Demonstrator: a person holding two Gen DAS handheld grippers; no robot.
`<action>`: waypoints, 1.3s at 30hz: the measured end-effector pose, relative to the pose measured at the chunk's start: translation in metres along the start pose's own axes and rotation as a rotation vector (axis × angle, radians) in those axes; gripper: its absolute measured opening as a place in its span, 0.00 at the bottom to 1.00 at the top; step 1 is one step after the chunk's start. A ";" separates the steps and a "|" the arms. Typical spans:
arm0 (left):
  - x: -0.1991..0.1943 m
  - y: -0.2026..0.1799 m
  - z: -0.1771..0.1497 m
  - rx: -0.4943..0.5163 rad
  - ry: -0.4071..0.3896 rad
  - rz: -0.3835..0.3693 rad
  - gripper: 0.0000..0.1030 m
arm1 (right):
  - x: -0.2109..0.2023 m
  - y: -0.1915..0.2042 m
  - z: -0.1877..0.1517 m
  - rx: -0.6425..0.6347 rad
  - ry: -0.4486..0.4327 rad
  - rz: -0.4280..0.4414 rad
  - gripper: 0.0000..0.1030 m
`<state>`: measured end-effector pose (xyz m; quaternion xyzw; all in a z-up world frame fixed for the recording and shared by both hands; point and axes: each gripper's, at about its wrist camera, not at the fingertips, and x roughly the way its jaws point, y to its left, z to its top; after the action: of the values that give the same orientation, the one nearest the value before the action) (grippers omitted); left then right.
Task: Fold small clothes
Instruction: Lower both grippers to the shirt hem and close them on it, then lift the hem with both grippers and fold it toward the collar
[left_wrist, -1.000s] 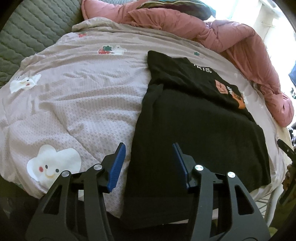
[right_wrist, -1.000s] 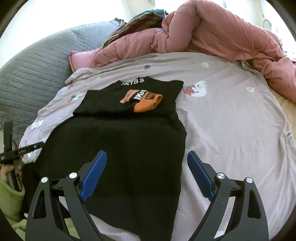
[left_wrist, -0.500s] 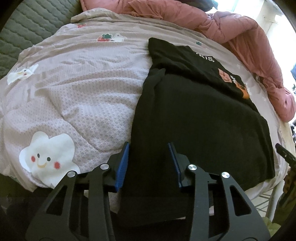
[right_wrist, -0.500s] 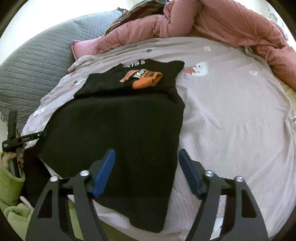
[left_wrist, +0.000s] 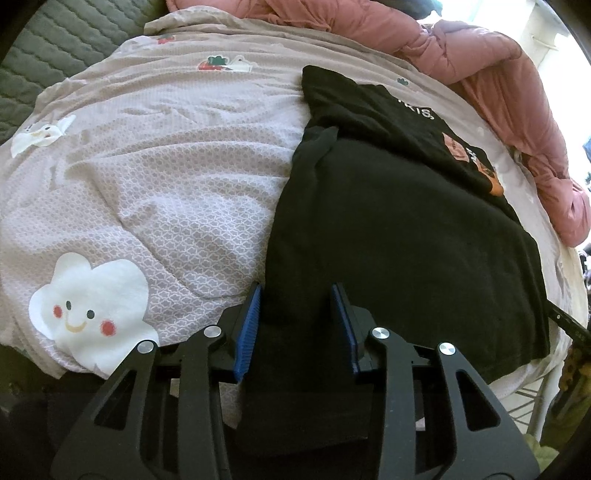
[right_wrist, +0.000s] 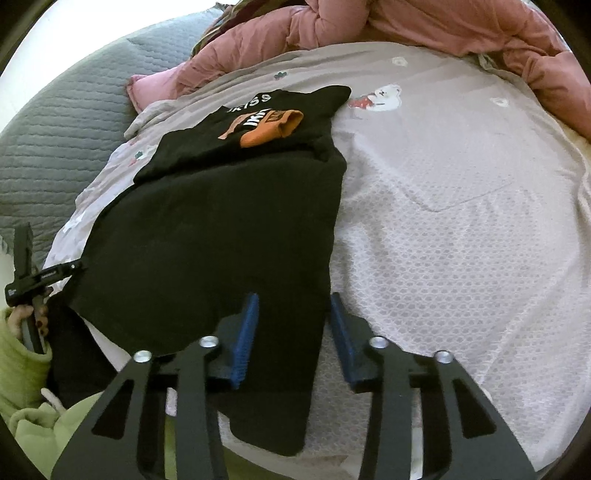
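Fingers of both grippers (left gripper (left_wrist: 295, 325), right gripper (right_wrist: 293, 332)) just closing, spread astride black shirt (right_wrist: 221, 229) corners.

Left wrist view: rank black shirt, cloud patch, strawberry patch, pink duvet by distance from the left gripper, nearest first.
From the left gripper:
1. black shirt, its near hem between the fingers.
2. cloud patch, just left on the bedspread.
3. strawberry patch, far up, left of the shirt's top.
4. pink duvet, heaped along the bed's far edge.

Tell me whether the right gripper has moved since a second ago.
Yes. The right gripper has come down toward the black shirt; its near edge now lies between the jaws, which have just been closing.
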<state>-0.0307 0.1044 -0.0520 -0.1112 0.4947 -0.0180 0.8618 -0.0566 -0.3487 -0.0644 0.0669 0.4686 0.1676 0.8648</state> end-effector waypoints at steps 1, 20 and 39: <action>0.001 0.000 0.000 0.000 0.002 0.000 0.29 | 0.000 0.000 0.001 -0.002 -0.001 0.007 0.30; -0.005 -0.004 0.005 0.003 -0.027 -0.033 0.04 | -0.004 -0.011 0.014 0.029 -0.062 0.101 0.07; -0.042 -0.016 0.077 -0.063 -0.190 -0.152 0.04 | -0.039 -0.018 0.083 0.037 -0.283 0.163 0.07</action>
<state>0.0149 0.1080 0.0244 -0.1766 0.4011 -0.0572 0.8970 -0.0033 -0.3760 0.0077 0.1437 0.3380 0.2171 0.9044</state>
